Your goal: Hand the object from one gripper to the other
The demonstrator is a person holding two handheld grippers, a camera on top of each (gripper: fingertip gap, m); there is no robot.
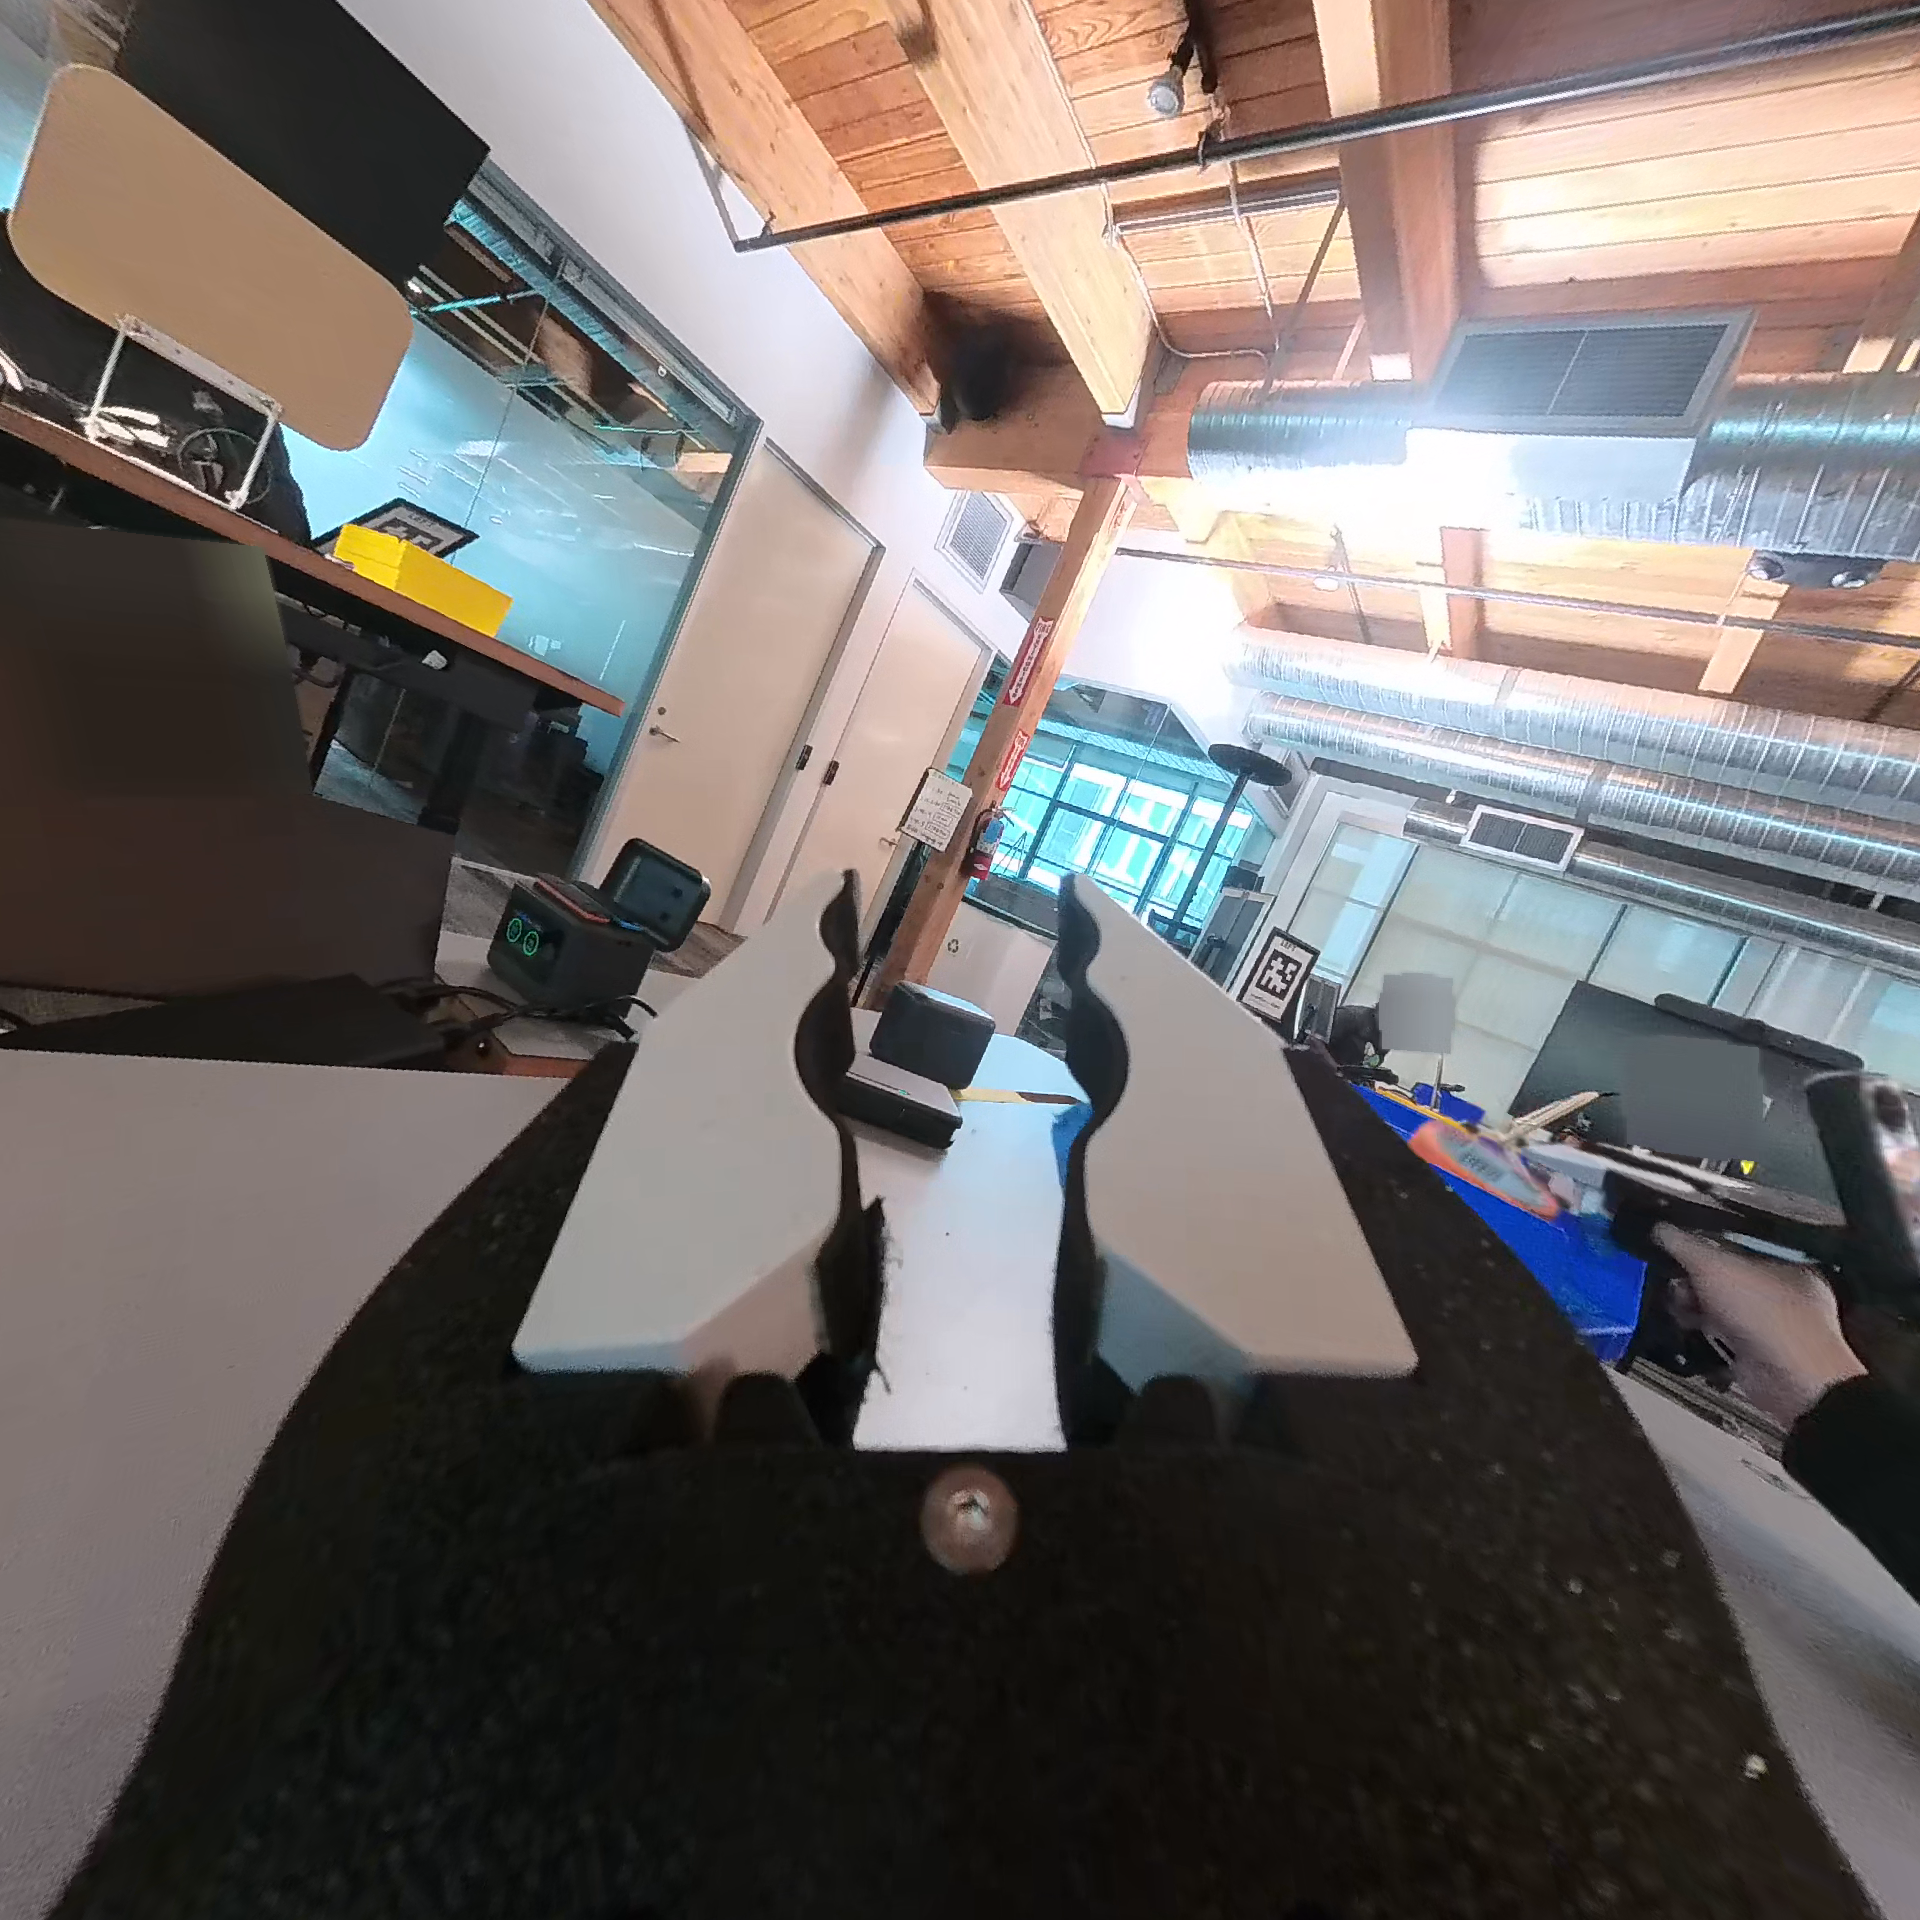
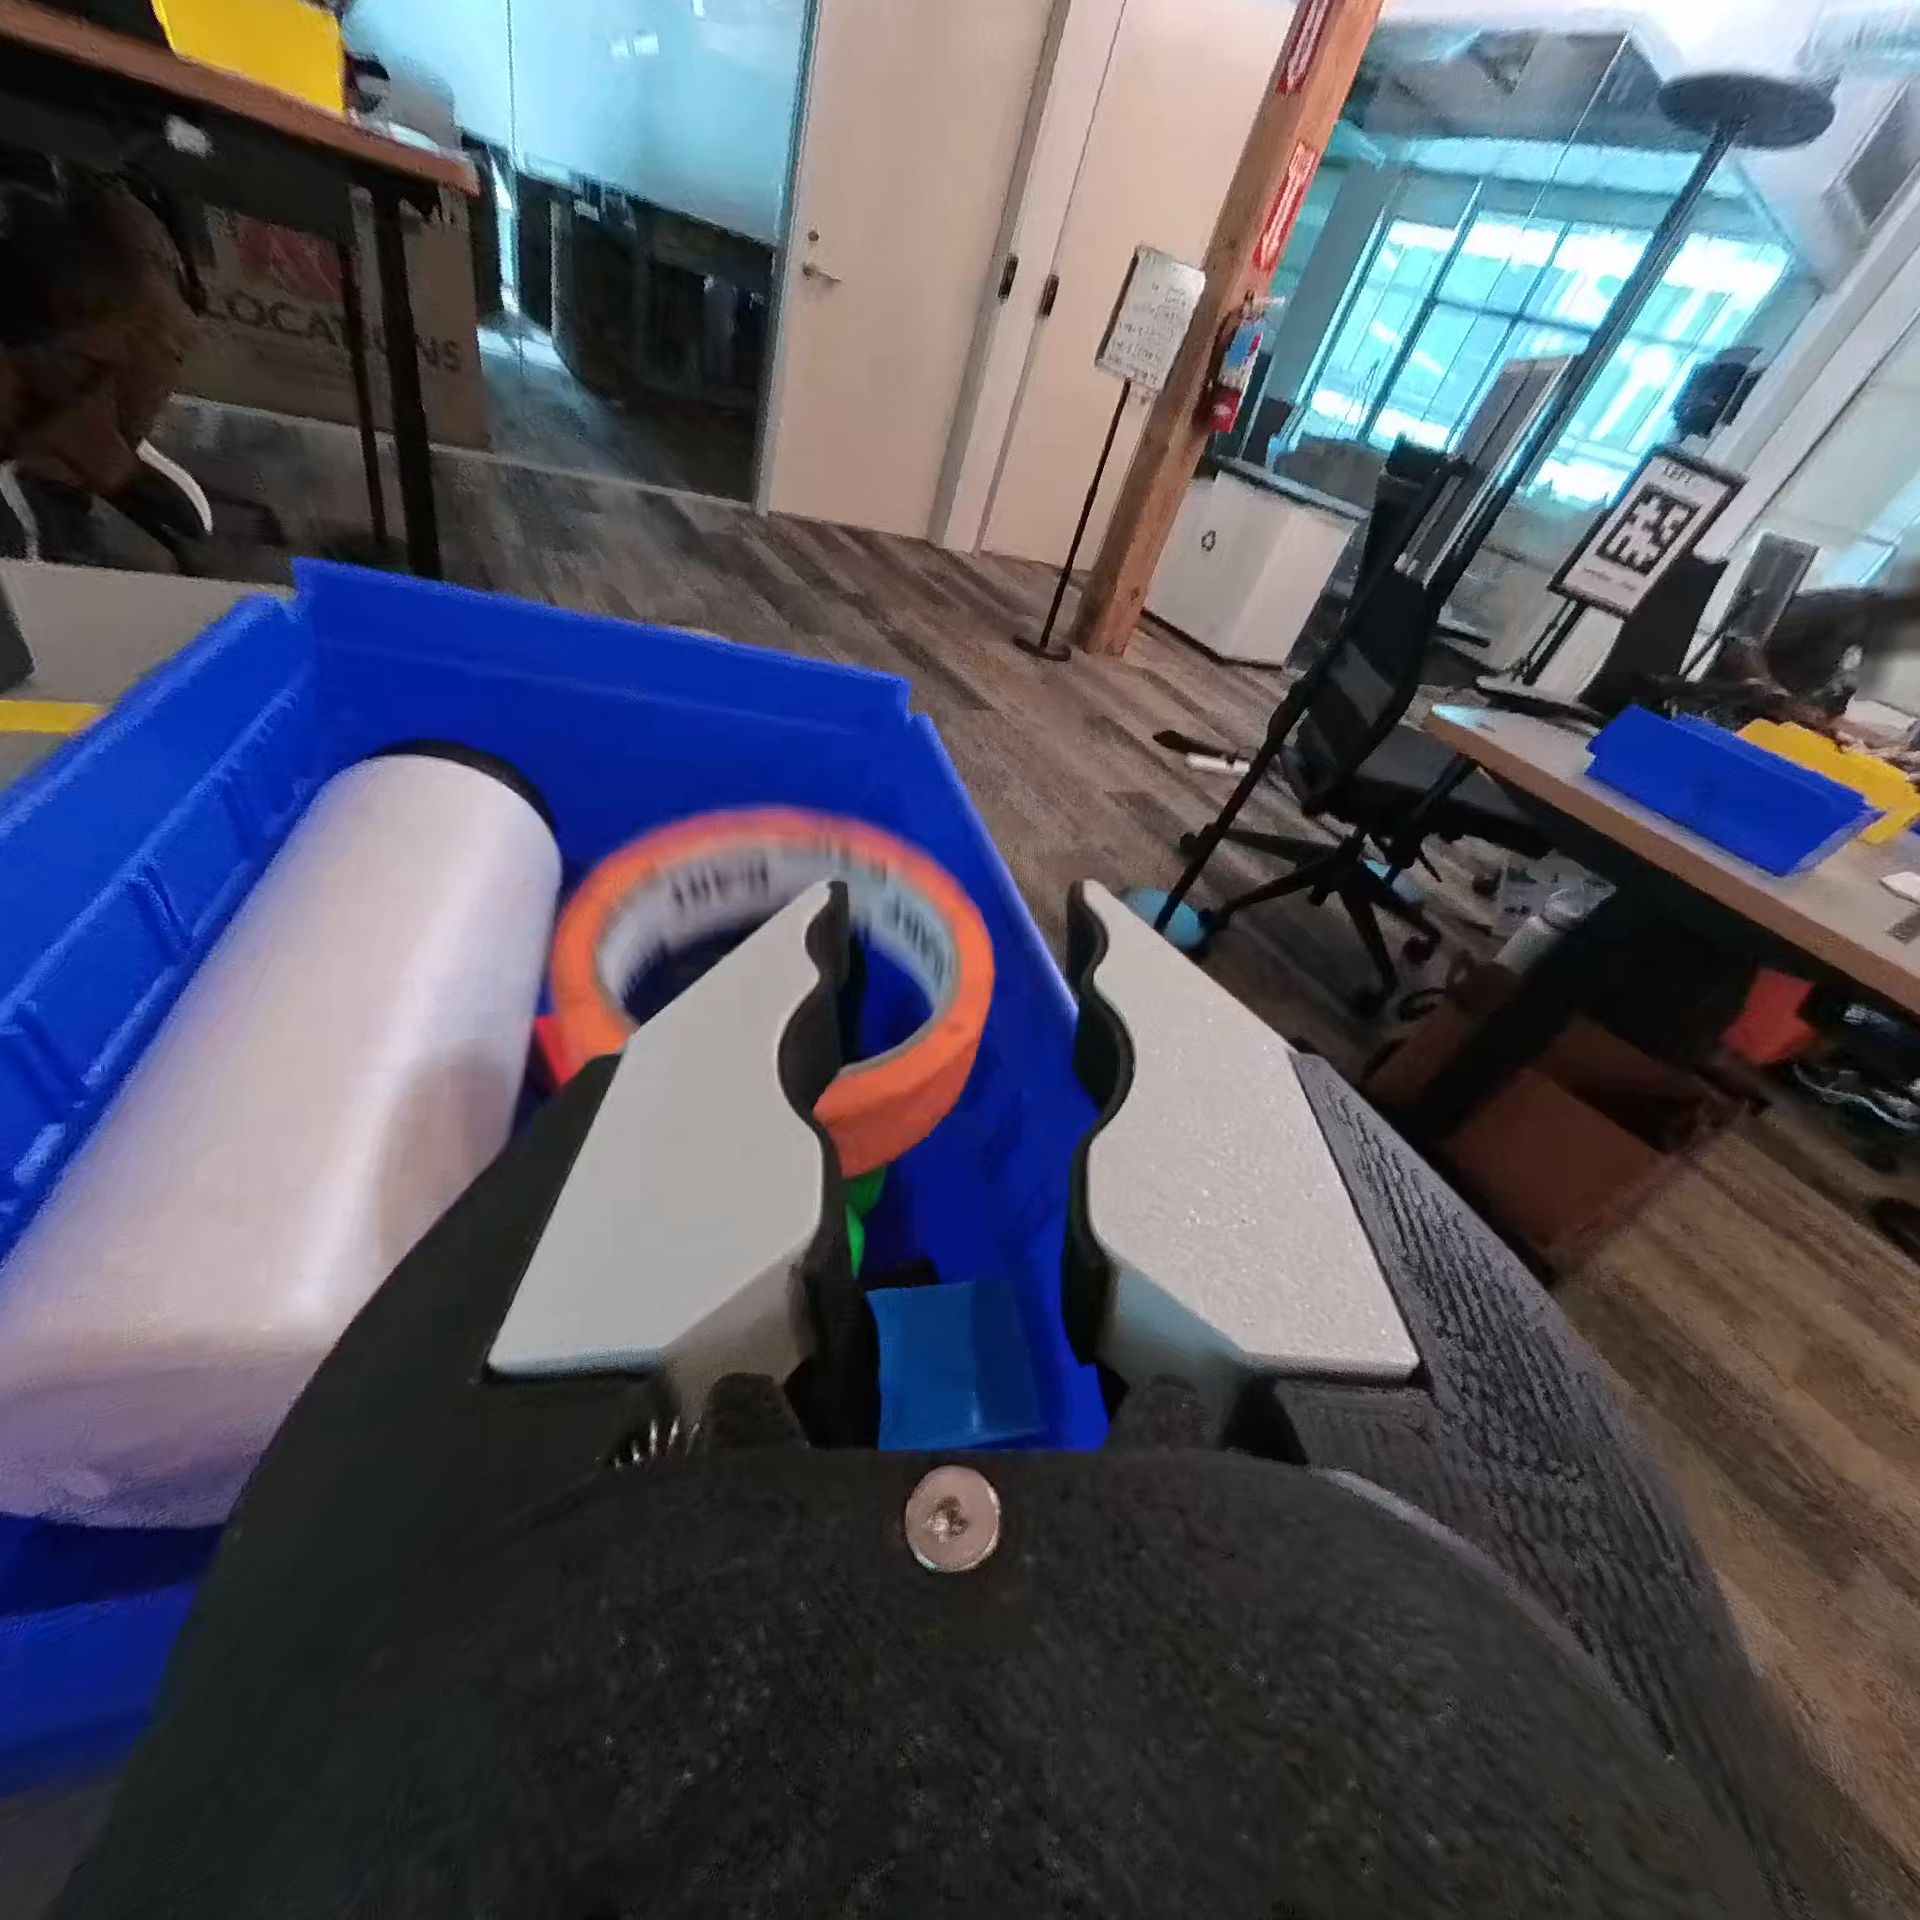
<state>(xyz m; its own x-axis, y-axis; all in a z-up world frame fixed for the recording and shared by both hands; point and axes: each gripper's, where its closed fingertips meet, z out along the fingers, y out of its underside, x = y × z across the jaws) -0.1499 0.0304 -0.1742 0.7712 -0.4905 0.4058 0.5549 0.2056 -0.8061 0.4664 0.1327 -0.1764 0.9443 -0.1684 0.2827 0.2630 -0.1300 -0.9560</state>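
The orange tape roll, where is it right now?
In the right wrist view, the orange tape roll sits in the blue bin, right of the white roll, at the open right gripper.

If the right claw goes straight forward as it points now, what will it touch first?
Most likely the orange tape roll: the right claw is open, with one finger across the ring inside the blue bin. Depth is unclear.

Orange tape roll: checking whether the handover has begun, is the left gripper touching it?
Apart. The left wrist view shows the left gripper with open, empty jaws, while the orange tape roll is far off to the right.
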